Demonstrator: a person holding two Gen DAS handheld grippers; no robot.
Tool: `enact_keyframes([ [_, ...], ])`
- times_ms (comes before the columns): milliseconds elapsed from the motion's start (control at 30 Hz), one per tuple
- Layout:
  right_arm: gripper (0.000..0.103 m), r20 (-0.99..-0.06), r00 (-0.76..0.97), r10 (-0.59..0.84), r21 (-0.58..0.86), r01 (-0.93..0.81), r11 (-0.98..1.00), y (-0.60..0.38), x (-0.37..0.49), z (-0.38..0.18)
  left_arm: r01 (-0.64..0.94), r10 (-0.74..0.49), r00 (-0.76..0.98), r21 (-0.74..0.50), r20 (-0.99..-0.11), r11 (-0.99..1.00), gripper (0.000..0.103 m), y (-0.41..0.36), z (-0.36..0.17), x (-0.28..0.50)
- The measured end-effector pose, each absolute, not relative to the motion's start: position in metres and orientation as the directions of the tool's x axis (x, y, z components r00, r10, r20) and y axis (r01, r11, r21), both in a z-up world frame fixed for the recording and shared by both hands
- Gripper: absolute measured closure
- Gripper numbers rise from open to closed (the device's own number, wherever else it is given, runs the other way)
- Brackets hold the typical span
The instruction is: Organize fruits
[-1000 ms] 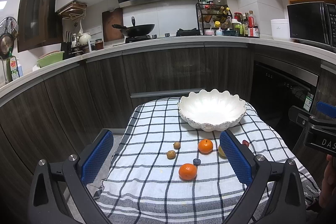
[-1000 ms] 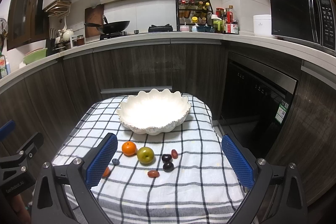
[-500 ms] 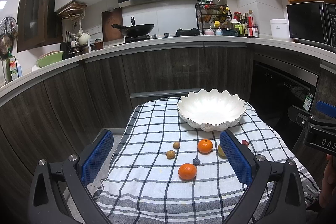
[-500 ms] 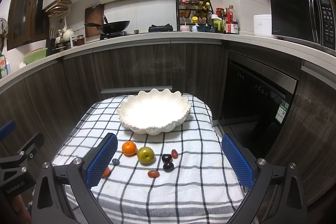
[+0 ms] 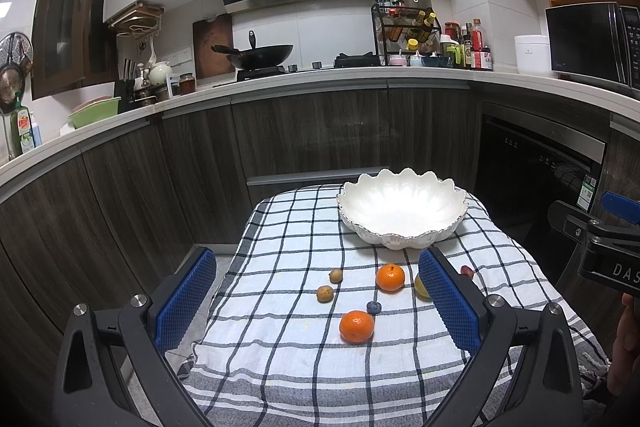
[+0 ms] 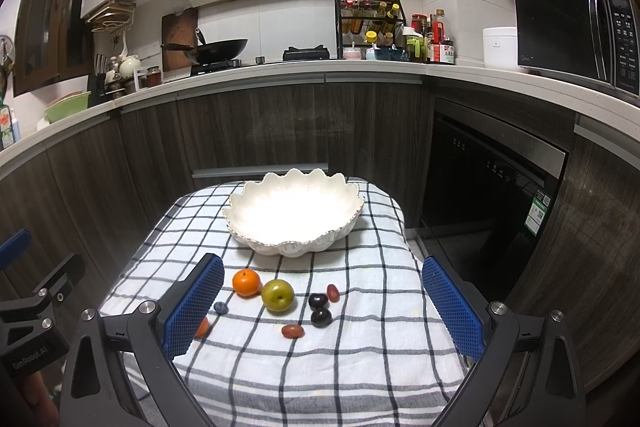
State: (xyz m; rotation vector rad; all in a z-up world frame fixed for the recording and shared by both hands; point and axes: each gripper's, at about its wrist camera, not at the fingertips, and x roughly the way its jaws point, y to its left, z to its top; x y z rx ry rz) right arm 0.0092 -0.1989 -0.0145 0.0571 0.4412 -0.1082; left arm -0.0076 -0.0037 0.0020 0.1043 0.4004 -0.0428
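A white scalloped bowl (image 5: 402,213) (image 6: 294,213) stands empty at the far end of a checked cloth (image 5: 280,347) (image 6: 360,367). Loose fruit lies in front of it: two oranges (image 5: 356,325) (image 5: 390,277), a blueberry (image 5: 373,307), two small brown fruits (image 5: 325,293) and a green apple (image 6: 278,296), two dark plums (image 6: 321,317), two small red fruits (image 6: 292,330). My left gripper (image 5: 316,301) hangs open above the near oranges, holding nothing. My right gripper (image 6: 318,305) is open above the apple and plums, also empty.
Dark cabinets and a white worktop curve behind the table, with a wok (image 5: 262,54), a spice rack (image 6: 370,23) and a microwave (image 6: 576,35). A built-in dishwasher (image 6: 492,183) stands right of the table. The other handheld gripper shows at each view's edge.
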Motion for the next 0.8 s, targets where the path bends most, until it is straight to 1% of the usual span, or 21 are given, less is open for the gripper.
enact_keyframes([
  [800, 0.002, -0.441, 0.894, -0.08, 0.032, 0.105, 0.994, -0.1955, 0.0179, -0.023, 0.067, -0.023, 0.918, 0.098, -0.395, 0.993, 0.0, -0.0129, -0.004, -0.0092],
])
